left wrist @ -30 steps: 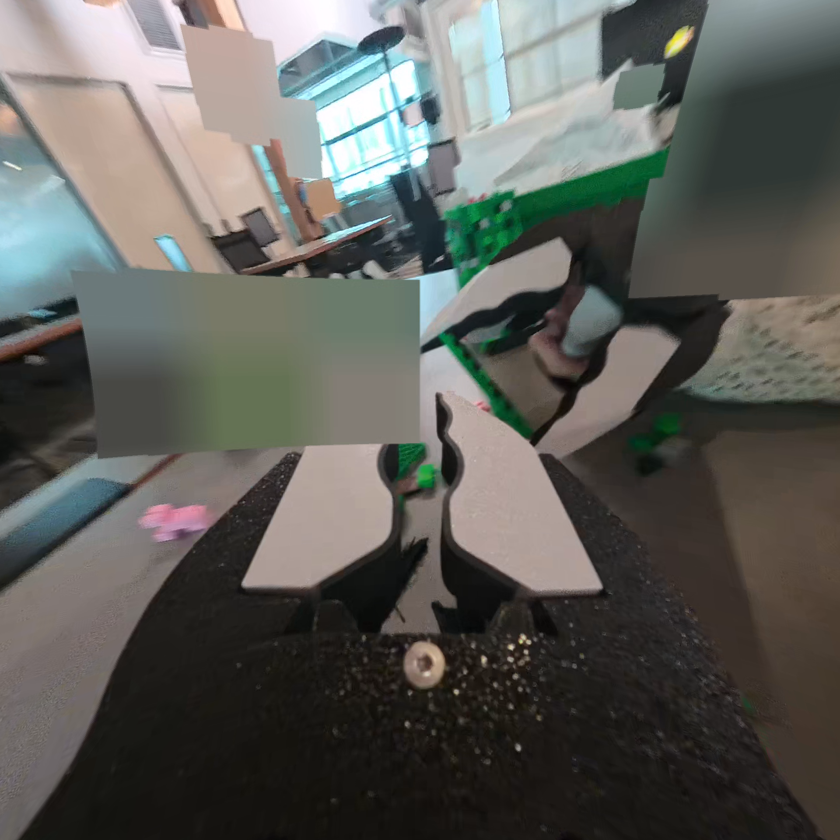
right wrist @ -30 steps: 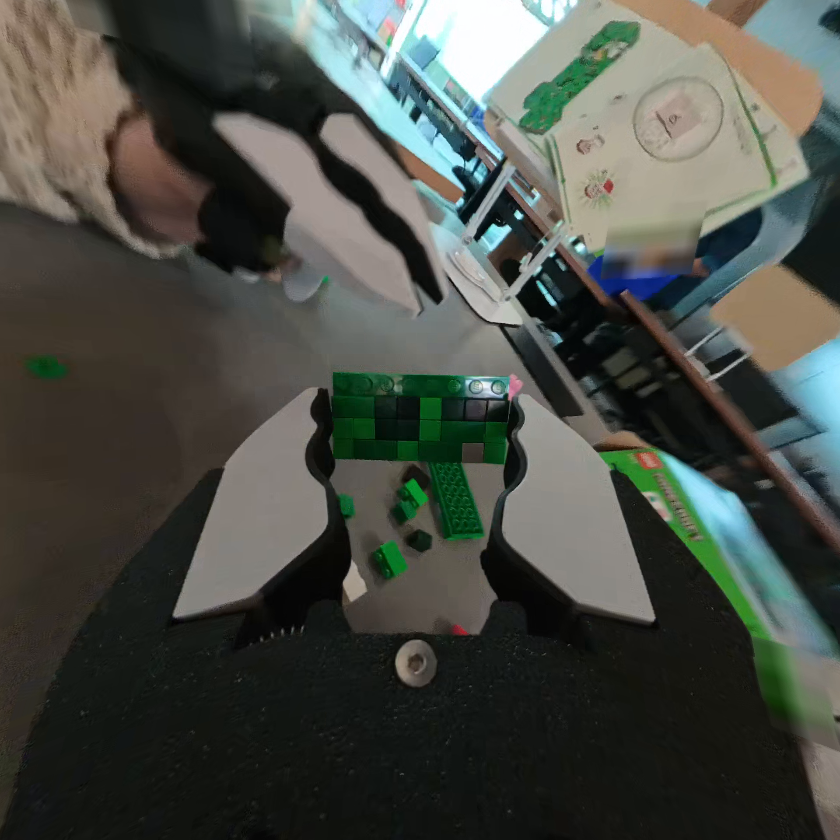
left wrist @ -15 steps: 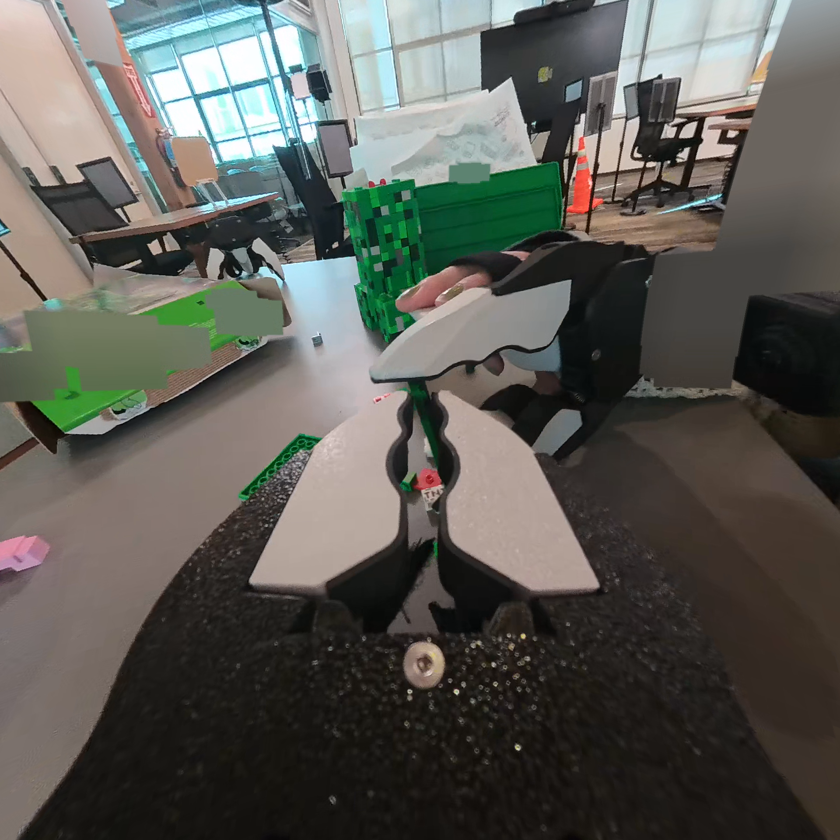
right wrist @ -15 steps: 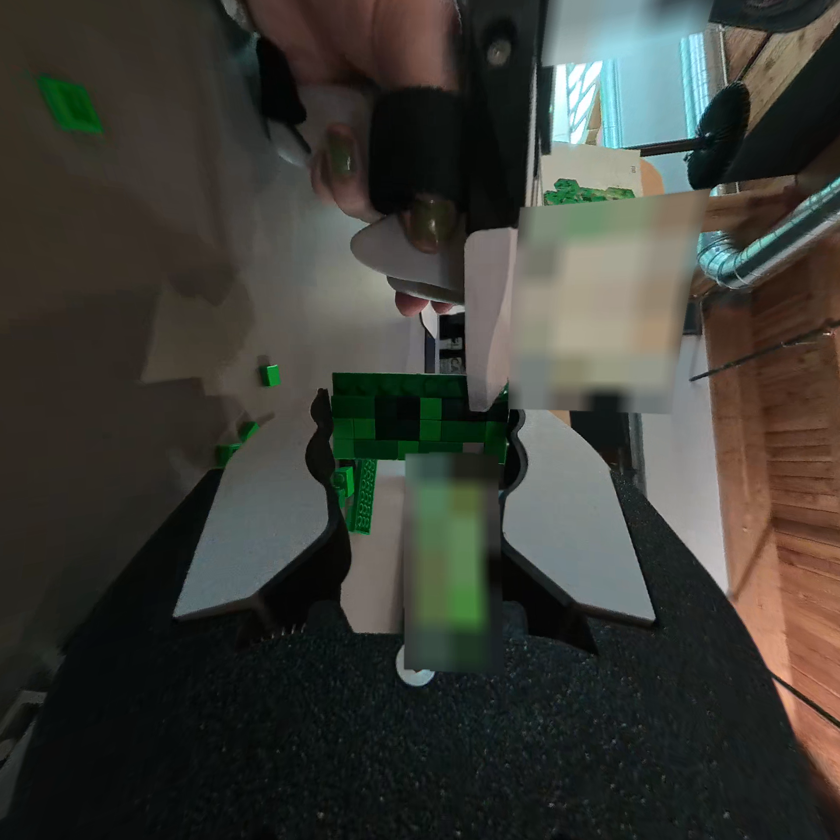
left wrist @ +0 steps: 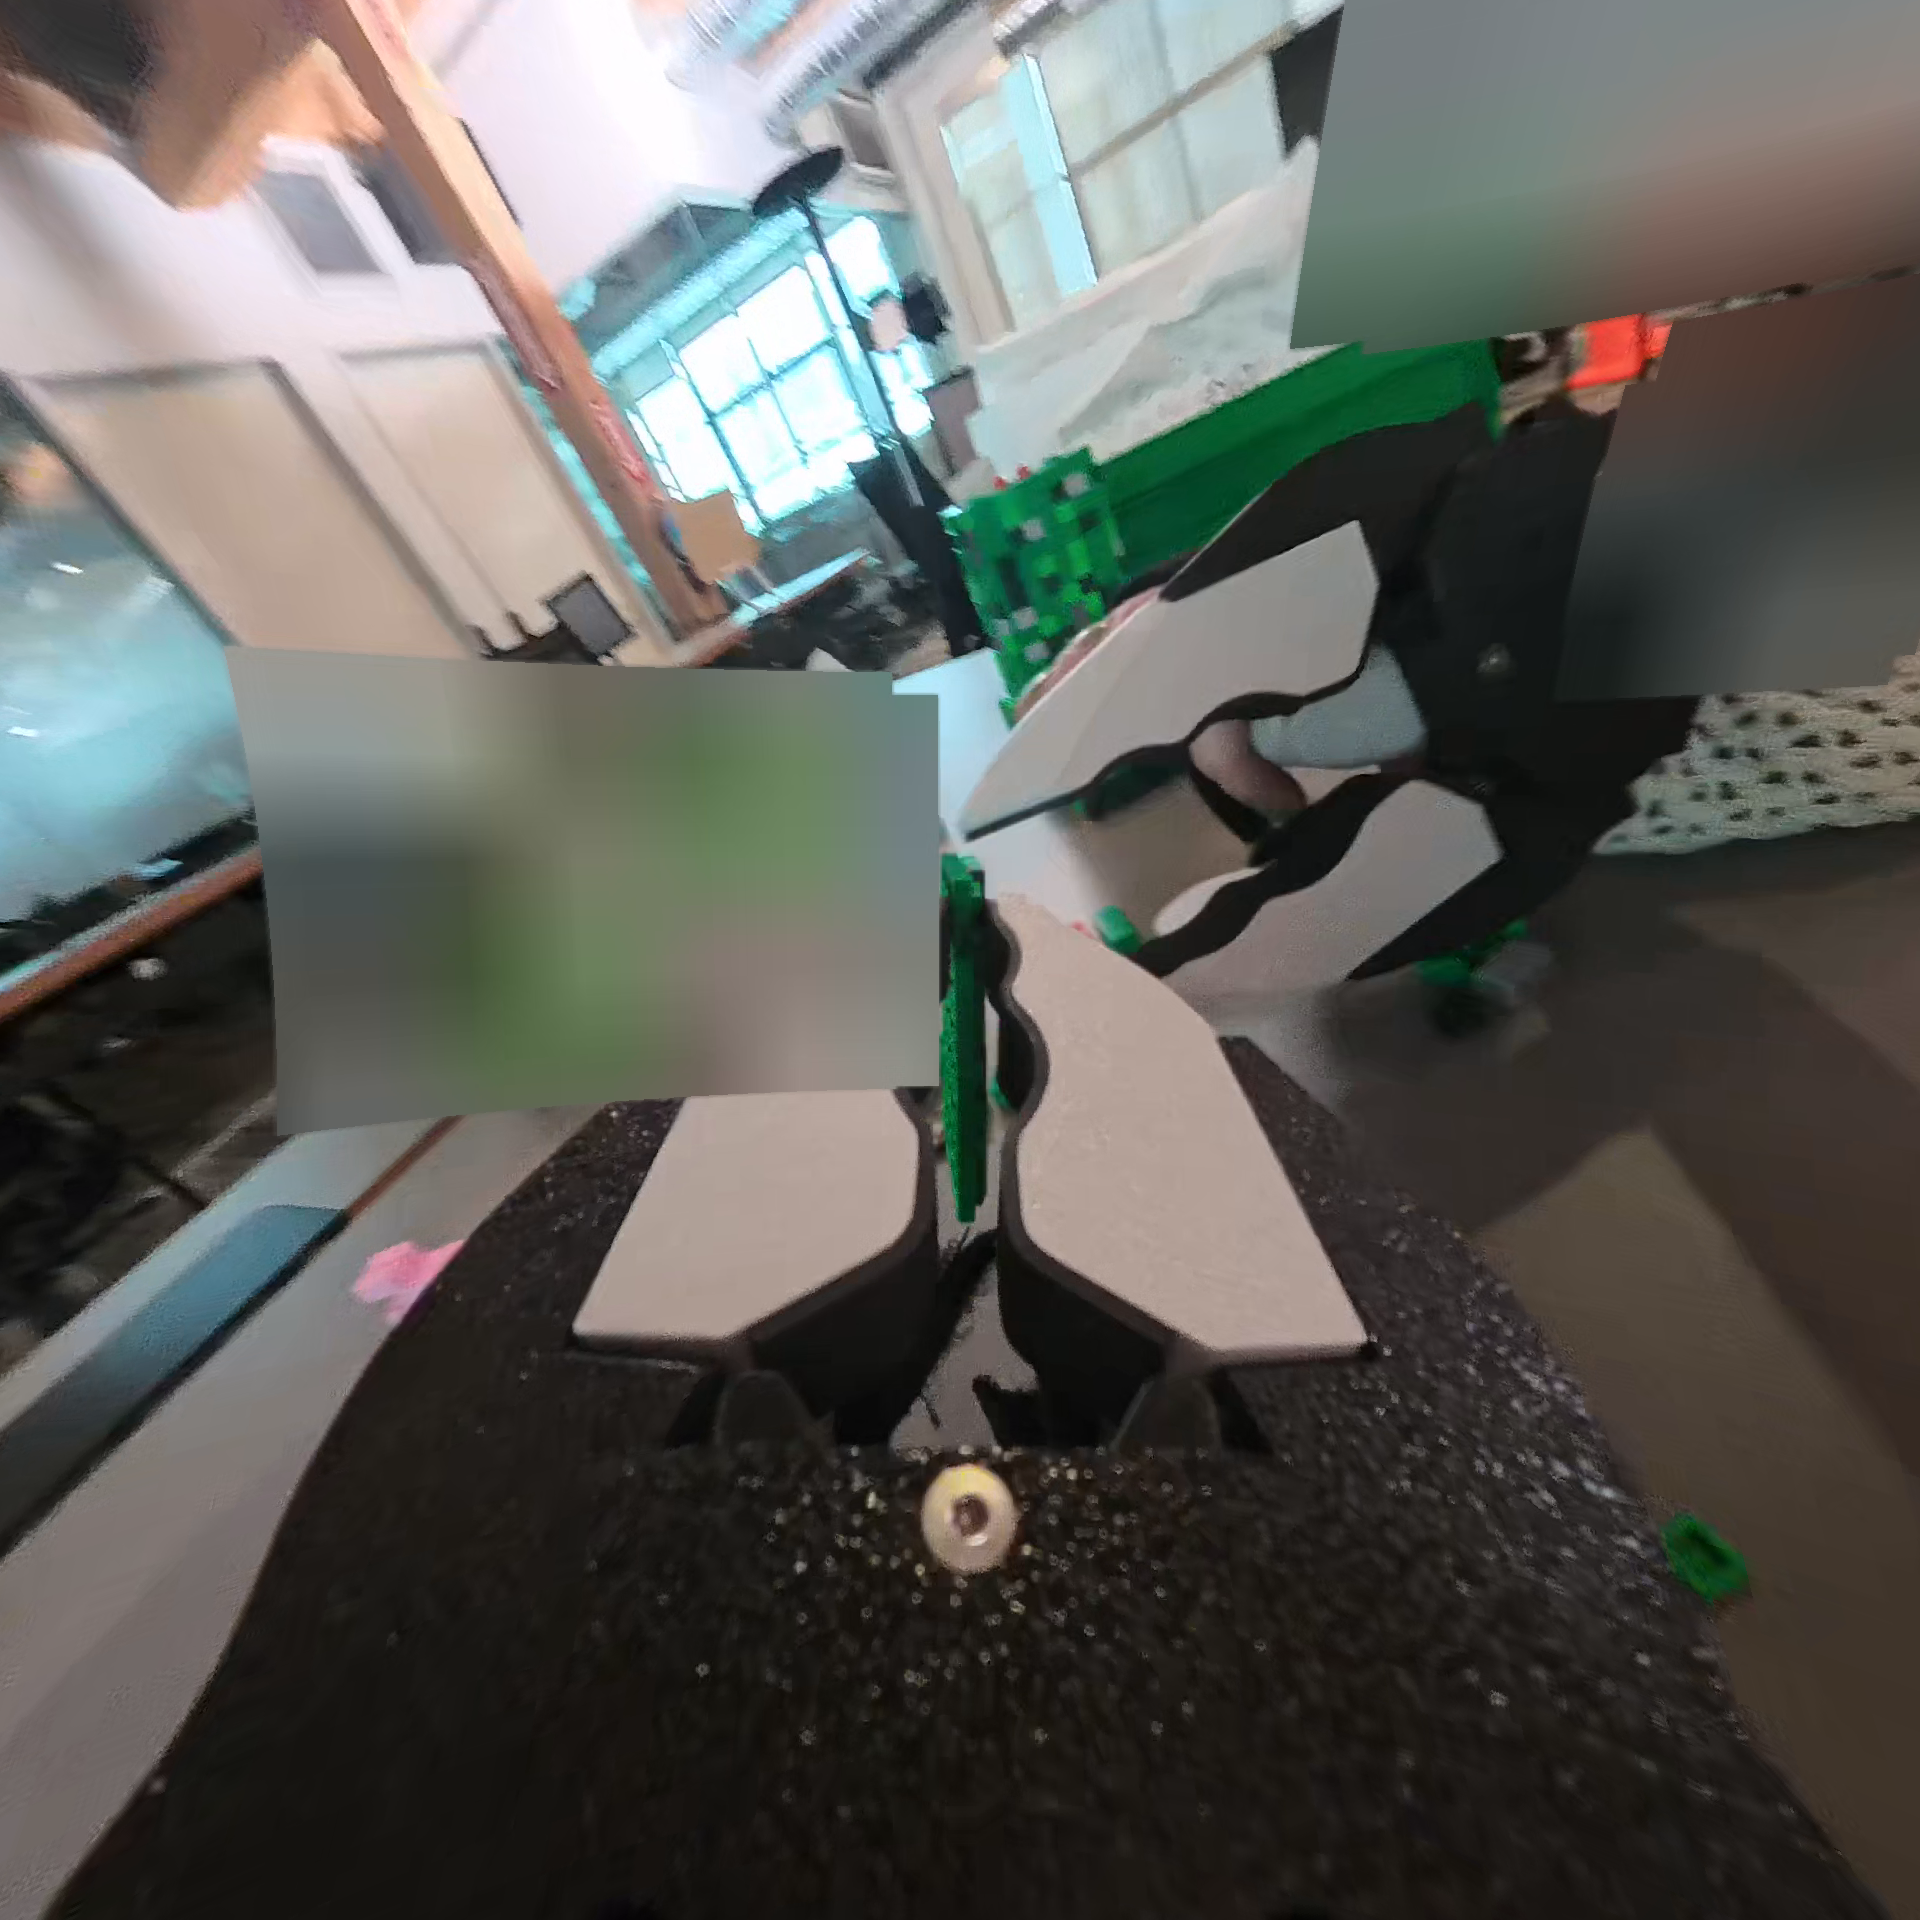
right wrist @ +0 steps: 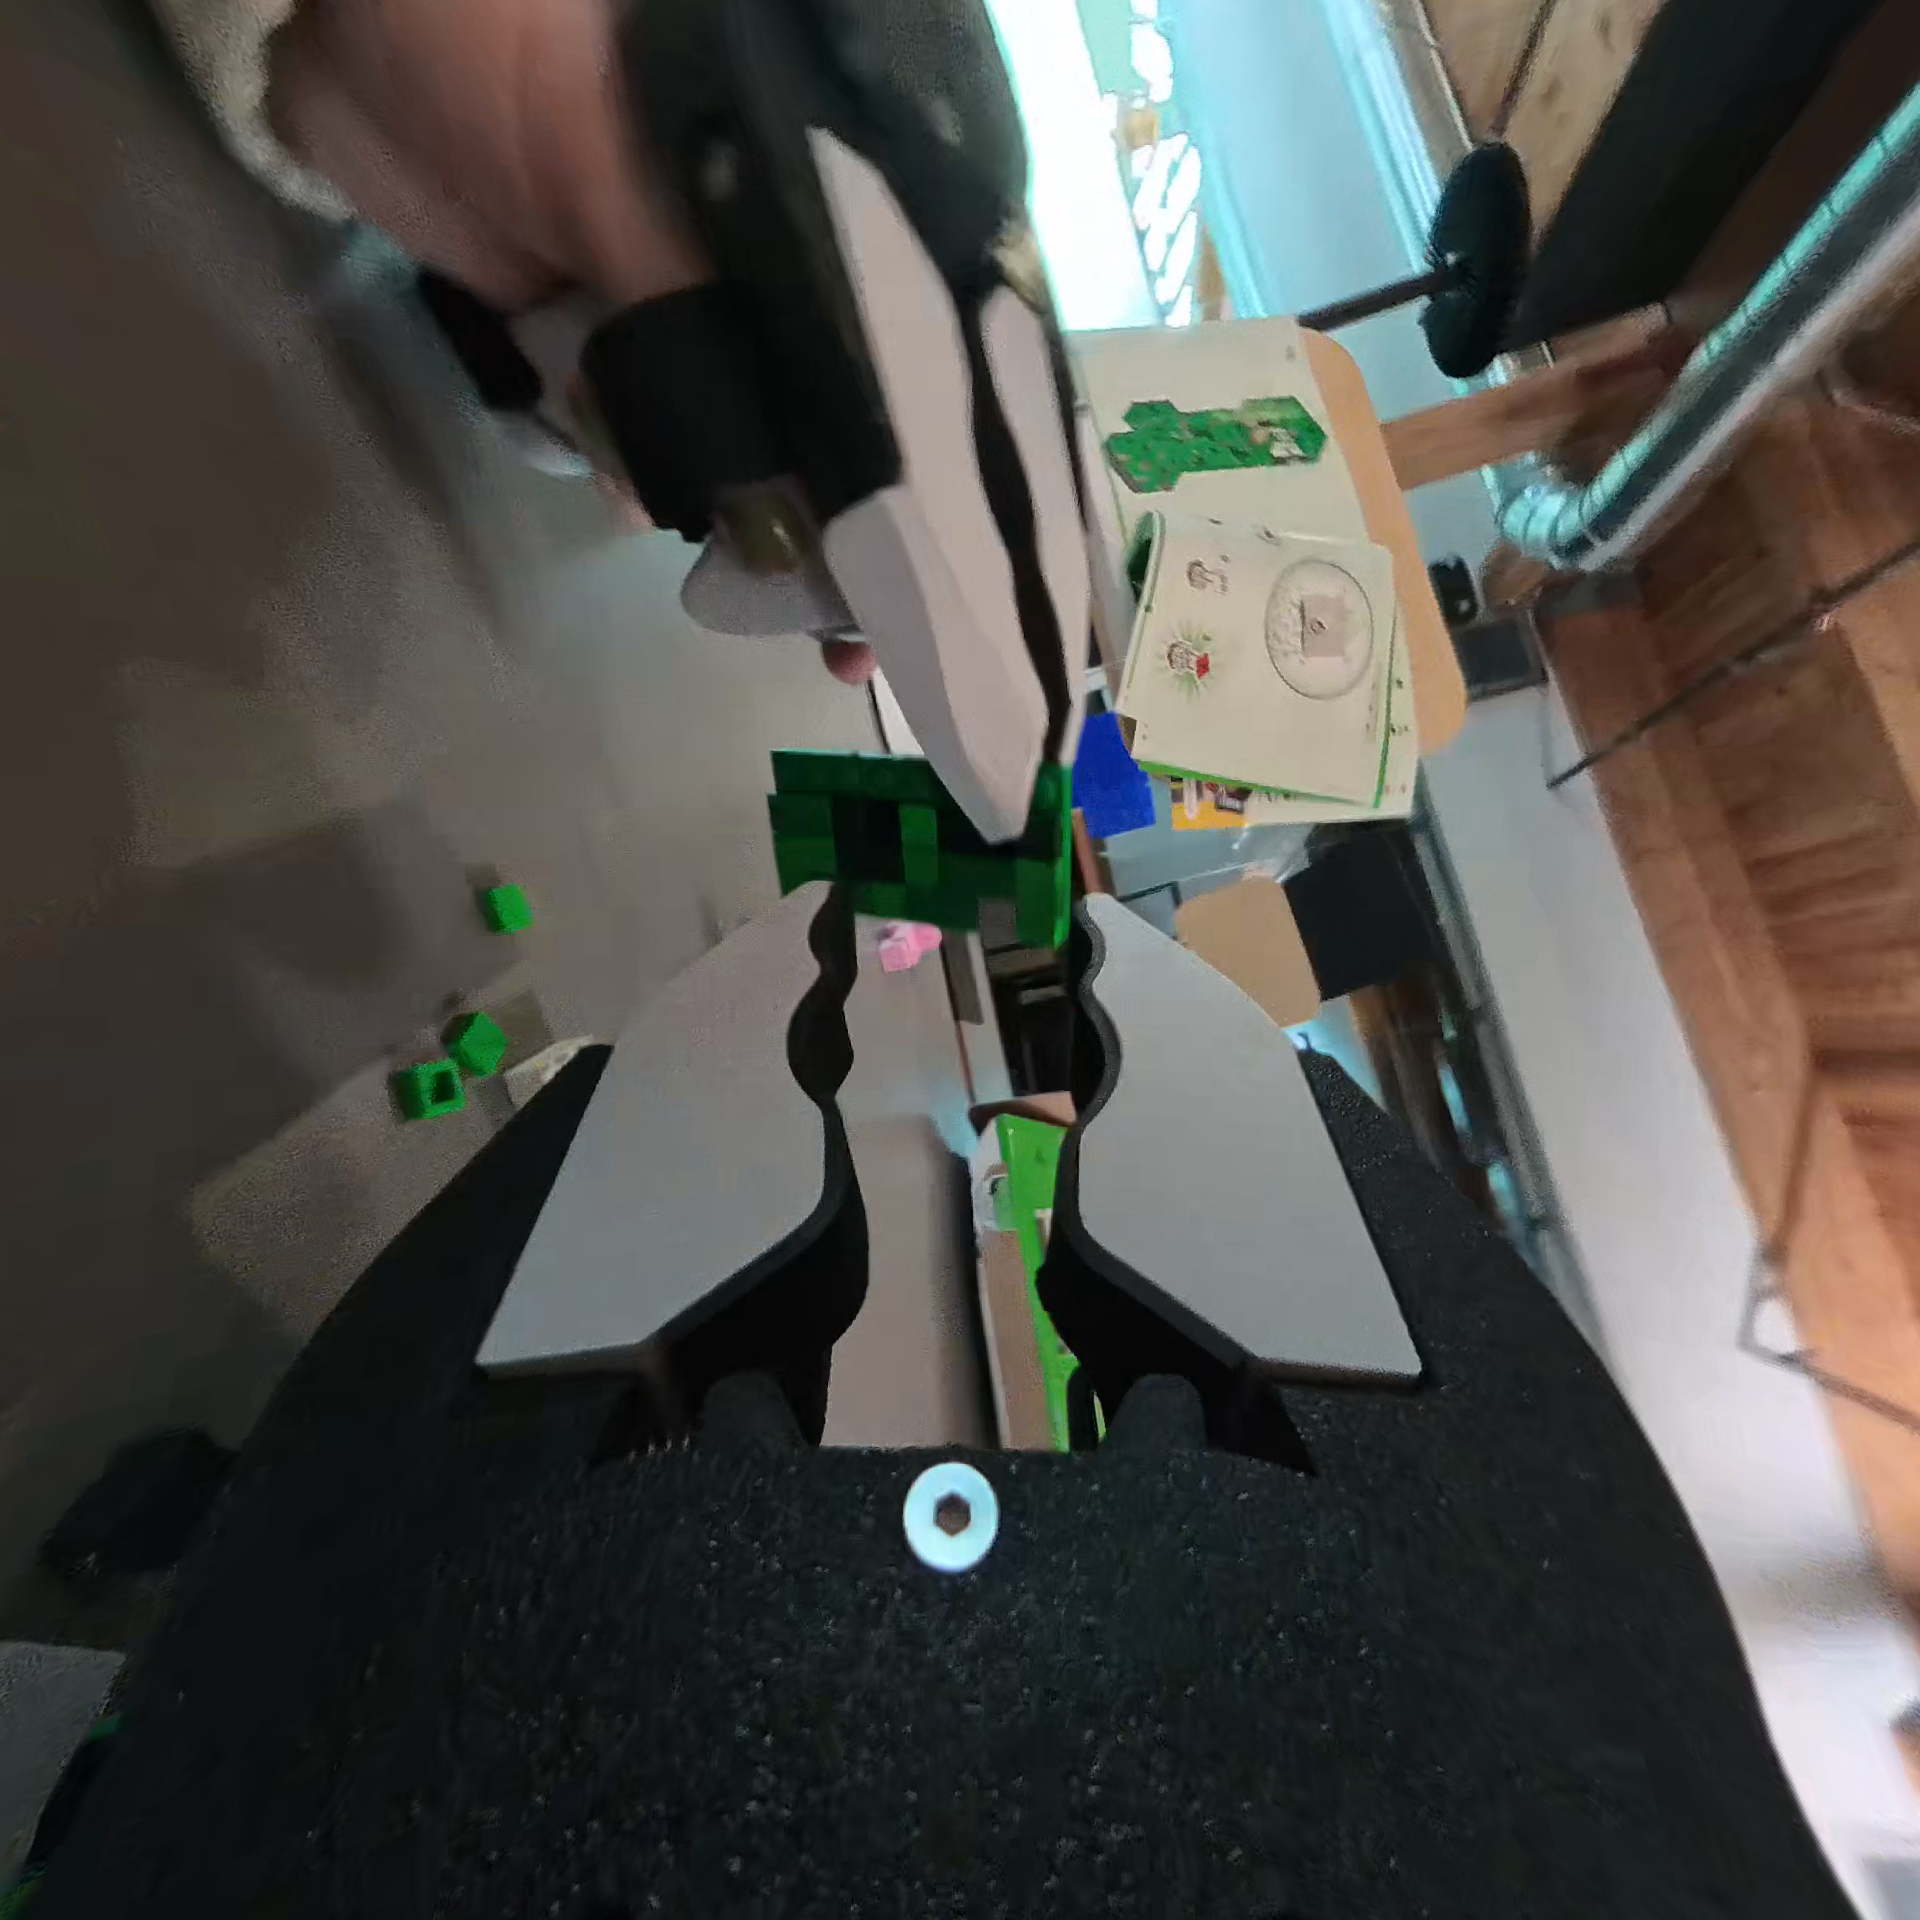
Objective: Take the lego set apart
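Observation:
A flat green and black lego wall panel (right wrist: pixel 914 852) hangs just beyond my right gripper's fingertips. My left gripper (right wrist: pixel 1023 800) comes down onto it from above and is shut on its edge. In the left wrist view the panel (left wrist: pixel 961 1039) shows edge-on, pinched in my left gripper (left wrist: pixel 966 935). My right gripper (right wrist: pixel 956 904) is open, its fingers apart with nothing between them. It also shows in the left wrist view (left wrist: pixel 1060 890), open, just right of the panel.
Loose green bricks (right wrist: pixel 473 1039) and a pink piece (right wrist: pixel 904 945) lie on the grey table (right wrist: pixel 260 831). A green blocky lego figure (left wrist: pixel 1039 561) stands at the back. An instruction booklet (right wrist: pixel 1278 644) and a green box (right wrist: pixel 1029 1195) lie farther off.
The panel has come out of my right gripper, whose fingers have moved closer together. My left gripper now holds the panel alone, tilted. Both views have swung.

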A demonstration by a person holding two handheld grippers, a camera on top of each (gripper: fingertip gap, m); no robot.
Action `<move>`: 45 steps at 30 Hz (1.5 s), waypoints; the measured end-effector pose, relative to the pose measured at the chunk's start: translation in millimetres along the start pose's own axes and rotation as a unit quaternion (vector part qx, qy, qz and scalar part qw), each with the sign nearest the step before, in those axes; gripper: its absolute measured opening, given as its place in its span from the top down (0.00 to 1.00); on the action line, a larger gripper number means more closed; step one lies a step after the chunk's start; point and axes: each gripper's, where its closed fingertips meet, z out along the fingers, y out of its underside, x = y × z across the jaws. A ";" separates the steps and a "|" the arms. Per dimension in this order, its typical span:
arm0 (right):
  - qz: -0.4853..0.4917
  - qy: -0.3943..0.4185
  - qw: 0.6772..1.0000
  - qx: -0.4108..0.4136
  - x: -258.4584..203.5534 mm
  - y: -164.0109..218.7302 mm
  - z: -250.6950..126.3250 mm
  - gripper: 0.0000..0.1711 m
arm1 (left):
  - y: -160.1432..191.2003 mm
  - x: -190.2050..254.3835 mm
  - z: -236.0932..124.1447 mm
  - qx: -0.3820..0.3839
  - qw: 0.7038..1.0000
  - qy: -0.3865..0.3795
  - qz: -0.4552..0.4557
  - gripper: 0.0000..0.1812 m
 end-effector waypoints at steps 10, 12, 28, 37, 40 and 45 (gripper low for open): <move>0.292 -0.021 0.955 0.056 18.0 13.6 -3.8 0.86 | 6.5 2.9 2.4 -0.017 0.996 -0.019 0.081 0.97; 0.285 -0.015 0.958 0.033 17.1 21.1 -1.3 0.87 | 6.9 5.2 3.3 -0.019 0.995 -0.018 0.094 0.97; 0.252 -0.027 0.967 0.034 9.6 15.5 0.0 0.89 | 5.5 1.8 3.3 -0.009 0.997 -0.018 0.068 0.97; 0.247 -0.030 0.968 0.034 8.4 14.7 0.6 0.89 | 4.2 1.5 3.5 -0.002 0.998 -0.018 0.067 0.97; 0.245 -0.030 0.968 0.034 8.2 14.7 0.9 0.90 | 5.3 1.6 3.9 -0.004 0.997 -0.018 0.068 0.97; 0.241 -0.031 0.969 0.034 7.8 14.1 1.4 0.90 | 6.2 2.0 4.6 -0.007 0.997 -0.017 0.073 0.97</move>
